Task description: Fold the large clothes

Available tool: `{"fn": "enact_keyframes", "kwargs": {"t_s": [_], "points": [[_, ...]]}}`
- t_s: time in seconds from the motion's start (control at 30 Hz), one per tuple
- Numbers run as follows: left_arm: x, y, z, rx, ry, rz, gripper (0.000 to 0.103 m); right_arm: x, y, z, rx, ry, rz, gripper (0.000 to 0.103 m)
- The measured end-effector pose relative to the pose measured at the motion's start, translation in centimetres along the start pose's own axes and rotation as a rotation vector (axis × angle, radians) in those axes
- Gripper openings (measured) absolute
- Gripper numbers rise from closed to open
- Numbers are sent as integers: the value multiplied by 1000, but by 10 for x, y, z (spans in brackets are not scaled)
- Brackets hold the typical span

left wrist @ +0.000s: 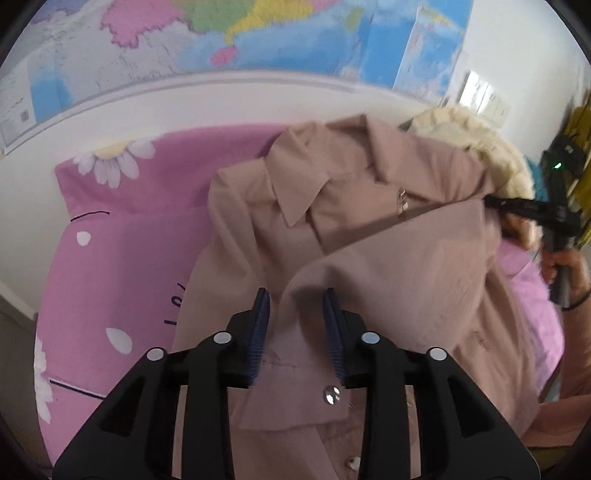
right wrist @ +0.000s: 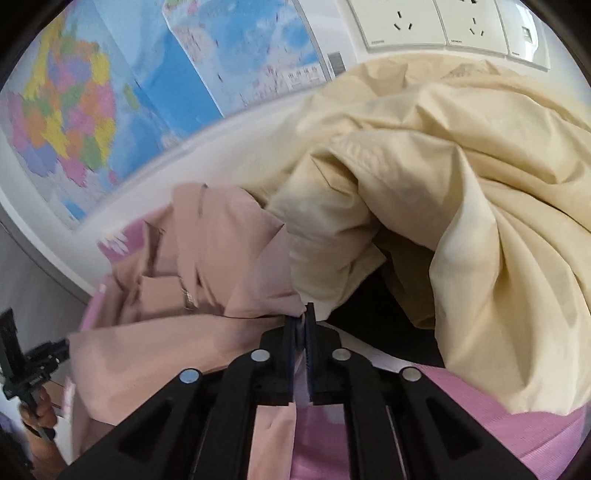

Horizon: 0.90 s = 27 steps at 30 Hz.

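A dusty-pink collared jacket point(left wrist: 369, 236) with snap buttons lies on a pink floral bedsheet point(left wrist: 122, 258). My left gripper point(left wrist: 297, 306) is open just above the jacket's lower front, with a fold of fabric between its blue pads. My right gripper point(right wrist: 303, 321) is shut on an edge of the pink jacket point(right wrist: 192, 295). It shows at the right of the left wrist view point(left wrist: 517, 206), pinching the jacket's far side. Part of the jacket is folded over itself.
A cream quilt point(right wrist: 461, 203) is heaped at the head of the bed, close to my right gripper. A white wall with world maps point(left wrist: 258, 33) and sockets point(right wrist: 436, 26) runs behind the bed. The left gripper shows at the left of the right wrist view point(right wrist: 37, 362).
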<state>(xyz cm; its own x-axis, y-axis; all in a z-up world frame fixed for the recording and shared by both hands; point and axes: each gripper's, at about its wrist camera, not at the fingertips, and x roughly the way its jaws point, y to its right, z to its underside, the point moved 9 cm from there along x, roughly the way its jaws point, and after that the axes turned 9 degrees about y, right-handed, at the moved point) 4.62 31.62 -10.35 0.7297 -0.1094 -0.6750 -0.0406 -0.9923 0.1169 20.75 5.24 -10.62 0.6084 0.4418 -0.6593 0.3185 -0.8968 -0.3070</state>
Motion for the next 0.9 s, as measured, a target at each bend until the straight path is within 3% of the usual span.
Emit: {"fn": "enact_keyframes", "kwargs": {"t_s": [0.03,0.07,0.1,0.13,0.17,0.23,0.33,0.47,0.63,0.7,0.77,0.83,0.9], "points": [[5,-1,1,7,-15,-9,33,-4,-1,-2,-19,15,23,24],[7,-3,2,11,-24,-25,39,-8,-3,-3,-25,32,43,52],[7,-5,2,13,-24,-35,43,-16,-8,-6,-37,65,53,63],[3,-6,2,10,-18,-32,52,-29,-18,-10,-71,118,45,67],[-3,-8,2,6,-7,-28,64,-37,-30,-11,-111,142,42,67],[-25,-11,0,18,51,-41,70,-50,-53,-10,-170,167,-2,67],[-54,-11,3,43,112,-56,71,-61,-119,9,-295,148,-199,70],[-70,16,37,99,75,-8,71,-45,-194,50,-453,64,-350,79],[-66,42,88,202,7,-21,76,-3,-248,100,-587,-47,-392,79],[-61,30,100,178,-32,-68,75,9,-256,109,-595,-73,-393,79],[-59,16,104,147,-54,-93,56,18,-257,115,-585,-95,-388,79],[-59,-2,105,110,-70,-126,46,21,-254,120,-564,-108,-391,79],[-61,-14,103,50,-49,-94,27,20,-247,123,-551,-114,-389,79]]}}
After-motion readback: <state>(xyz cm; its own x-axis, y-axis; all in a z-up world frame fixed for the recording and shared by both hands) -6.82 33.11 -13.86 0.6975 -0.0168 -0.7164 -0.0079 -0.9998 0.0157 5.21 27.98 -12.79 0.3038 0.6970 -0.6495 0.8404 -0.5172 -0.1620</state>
